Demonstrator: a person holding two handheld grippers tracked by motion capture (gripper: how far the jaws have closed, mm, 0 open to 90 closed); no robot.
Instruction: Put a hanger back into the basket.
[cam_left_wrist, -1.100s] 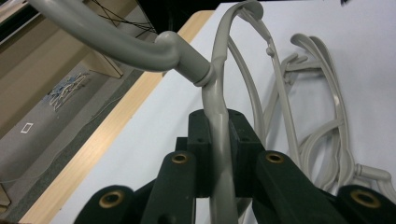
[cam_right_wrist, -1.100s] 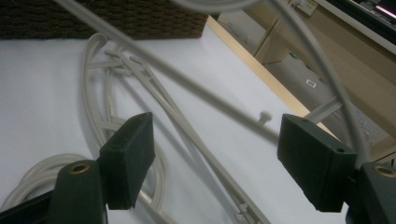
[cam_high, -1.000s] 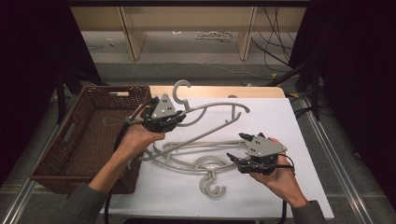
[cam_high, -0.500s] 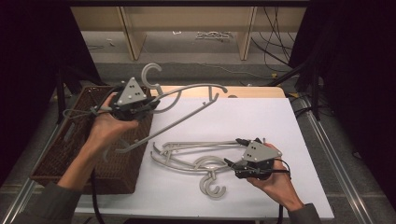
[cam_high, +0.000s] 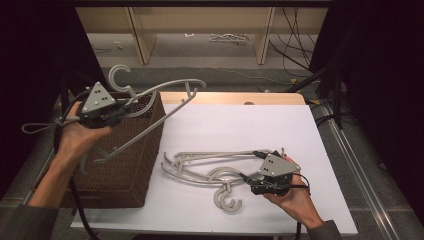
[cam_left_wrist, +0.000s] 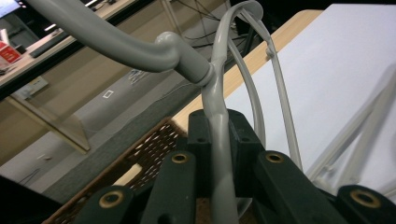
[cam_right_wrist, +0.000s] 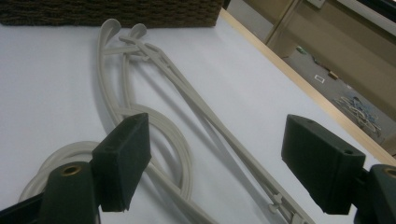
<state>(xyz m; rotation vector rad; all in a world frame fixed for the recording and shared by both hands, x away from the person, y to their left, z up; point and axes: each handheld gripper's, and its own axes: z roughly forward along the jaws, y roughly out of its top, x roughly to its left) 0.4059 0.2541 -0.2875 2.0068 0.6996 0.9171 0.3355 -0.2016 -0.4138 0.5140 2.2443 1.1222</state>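
Note:
My left gripper (cam_high: 121, 106) is shut on the neck of a grey plastic hanger (cam_high: 170, 86) and holds it in the air above a brown wicker basket (cam_high: 136, 169). In the left gripper view the jaws clamp the hanger (cam_left_wrist: 215, 109) just under its hook. Two more grey hangers (cam_high: 200, 167) lie stacked on the white sheet (cam_high: 240, 125), hooks towards the front. My right gripper (cam_high: 248, 178) rests low by their hooks, open. In the right gripper view the hangers (cam_right_wrist: 210, 123) run out between its spread jaws (cam_right_wrist: 222, 161).
The basket (cam_right_wrist: 116, 11) stands at the left of the table, its side against the white sheet. A wooden table edge (cam_high: 230, 97) runs along the back. Shelving legs and cables sit on the floor beyond. Both forearms come in from the bottom.
My left gripper has carried its hanger up and to the left, from over the sheet to over the basket. The right gripper has stayed open beside the lying hangers.

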